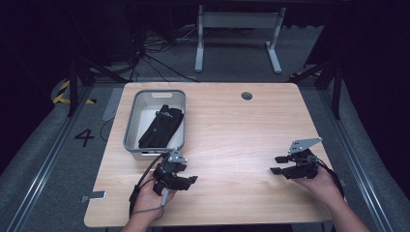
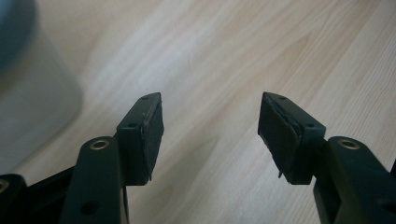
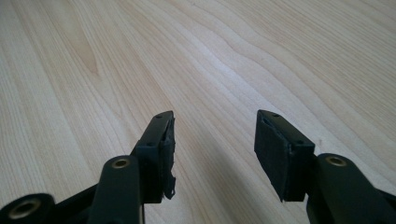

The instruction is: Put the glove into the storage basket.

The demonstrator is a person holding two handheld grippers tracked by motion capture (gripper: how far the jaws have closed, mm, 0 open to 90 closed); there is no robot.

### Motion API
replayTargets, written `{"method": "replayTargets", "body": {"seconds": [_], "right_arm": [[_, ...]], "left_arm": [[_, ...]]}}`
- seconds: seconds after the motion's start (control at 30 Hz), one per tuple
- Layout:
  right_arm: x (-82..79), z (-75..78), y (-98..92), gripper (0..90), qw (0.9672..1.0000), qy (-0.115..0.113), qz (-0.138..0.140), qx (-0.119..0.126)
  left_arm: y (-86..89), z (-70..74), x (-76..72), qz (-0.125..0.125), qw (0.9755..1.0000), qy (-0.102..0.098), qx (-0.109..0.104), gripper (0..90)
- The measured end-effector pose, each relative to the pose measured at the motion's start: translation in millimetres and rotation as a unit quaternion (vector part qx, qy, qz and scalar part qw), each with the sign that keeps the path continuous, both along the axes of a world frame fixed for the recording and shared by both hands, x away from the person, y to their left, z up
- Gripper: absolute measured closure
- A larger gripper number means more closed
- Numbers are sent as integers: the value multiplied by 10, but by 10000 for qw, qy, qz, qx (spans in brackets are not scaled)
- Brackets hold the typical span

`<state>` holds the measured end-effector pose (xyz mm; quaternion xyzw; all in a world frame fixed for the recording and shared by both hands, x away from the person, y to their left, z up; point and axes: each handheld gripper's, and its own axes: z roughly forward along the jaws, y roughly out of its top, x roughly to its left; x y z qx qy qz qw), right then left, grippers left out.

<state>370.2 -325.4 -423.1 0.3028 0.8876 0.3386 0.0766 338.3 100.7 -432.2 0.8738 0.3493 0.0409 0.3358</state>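
Bright, evenly lit tabletop [image 1: 232,140], dark surroundings; blurred grey bin [image 2: 28,93] in left gripper view.

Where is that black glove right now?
In the high view, the black glove lies inside the grey bin at the table's left, just beyond the left tongs.

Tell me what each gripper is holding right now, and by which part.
Nothing is held. The left gripper and right gripper are both open over bare table; the black gloves lie in the grey bin.

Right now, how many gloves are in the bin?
1 visible: a black glove lying lengthwise in the grey bin at the table's far left. It looks bulky, so a second one could be hidden underneath.
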Motion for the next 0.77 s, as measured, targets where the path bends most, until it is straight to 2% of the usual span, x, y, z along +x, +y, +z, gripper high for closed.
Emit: {"method": "replayTargets", "body": {"seconds": [0.03, 0.07, 0.23, 0.27, 0.3, 0.33, 0.4, 0.47, 0.57, 0.77], "right_arm": [[0, -22, 7, 483, 10000, -26, 59, -6], [1, -34, 13, 484, 9999, -47, 88, -19], [-8, -107, 55, 487, 9997, -152, 187, -65], [-12, -125, 67, 488, 9996, -179, 195, -121], [-18, -137, 80, 487, 9995, -193, 191, -188], [-23, -146, 93, 487, 9993, -206, 199, -221], [-36, -162, 121, 486, 9992, -212, 241, -232], [-45, -174, 151, 482, 9990, -232, 270, -273], [-55, -179, 177, 480, 9987, -249, 319, -297], [-54, -175, 156, 474, 9990, -292, 261, -206]], "left_arm": [[-31, -69, 1, -13, 9997, -25, 260, 422], [-43, -85, 7, -9, 9994, 1, 355, 424], [-80, -144, 28, -78, 9994, 47, 322, 423], [-93, -168, 36, -58, 9992, 2, 395, 424], [-99, -176, 43, -17, 9992, 144, 371, 425], [-99, -176, 43, -17, 9992, 144, 371, 428], [-107, -192, 54, -13, 9990, 299, 338, 424], [-104, -196, 59, -13, 9990, 276, 364, 421], [-74, -191, 71, 8, 9991, 296, 295, 415], [-34, -189, 94, 118, 9993, 249, 265, 397]]}}
